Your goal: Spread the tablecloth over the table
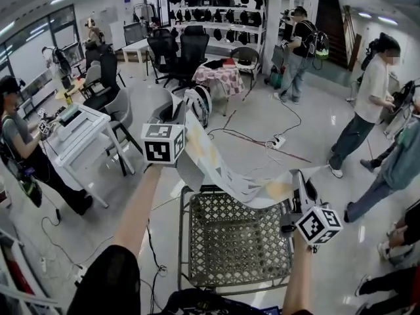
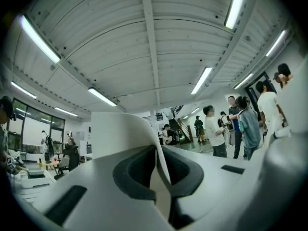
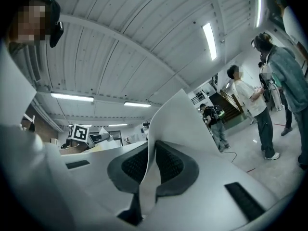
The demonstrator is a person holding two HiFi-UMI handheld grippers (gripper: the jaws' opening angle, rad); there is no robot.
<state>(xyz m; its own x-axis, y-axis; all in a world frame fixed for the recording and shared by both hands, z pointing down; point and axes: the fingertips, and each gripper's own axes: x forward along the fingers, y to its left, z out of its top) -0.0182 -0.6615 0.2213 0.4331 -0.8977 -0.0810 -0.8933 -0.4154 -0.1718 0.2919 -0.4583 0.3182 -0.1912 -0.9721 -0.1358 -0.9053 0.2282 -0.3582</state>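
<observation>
The tablecloth (image 1: 226, 169), white with pale prints, hangs stretched in the air between my two grippers, sagging a little above the table (image 1: 236, 245), which has a woven mesh top in a metal frame. My left gripper (image 1: 186, 126) is raised at the cloth's far left end, and its jaws are shut on a corner. In the left gripper view the tablecloth (image 2: 122, 134) curls up out of the left gripper (image 2: 158, 173). My right gripper (image 1: 296, 176), lower and to the right, is shut on the other end. There the tablecloth (image 3: 175, 124) stands up from the right gripper (image 3: 150, 171).
Several people (image 1: 367, 104) stand on the right. A white desk (image 1: 79, 133) and office chairs (image 1: 177, 48) are on the left and behind. A small covered table (image 1: 220, 77) stands farther back. Cables (image 1: 262, 140) run across the floor beyond the mesh table.
</observation>
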